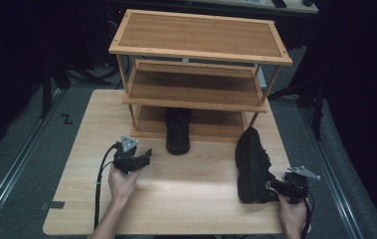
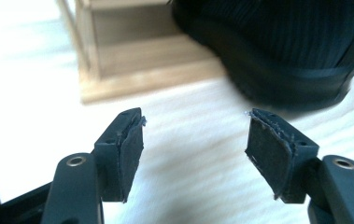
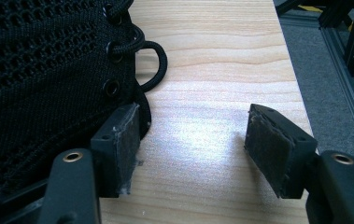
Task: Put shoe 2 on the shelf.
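Table is light wood, sitting on a grey floor with dark stuff all around. Rack comes next, a three-tier wooden shoe shelf standing at the far middle of the table, top tier bare, middle tier bare too as far as I can see.

Two black shoes. One shoe sits on the bottom tier with its near end sticking out over the front edge onto the table side. In the left gripper view that same shoe is up in the far right corner, blurry, next to the rack's corner post.

Other shoe is on the right side of the table, tipped on its side so the sole faces left-ish, well apart from the rack shoe. From the right gripper view it's black mesh with a lace loop hanging over the wood.

Left gripper is held in the left hand just near-left of the rack shoe, jaws wide apart with nothing between them, not touching the shoe.

Right gripper is in the right hand at the near right edge, jaws apart too. Its left pad looks right up against the shoe's mesh; the other pad is over bare table, so it isn't clamped on anything.
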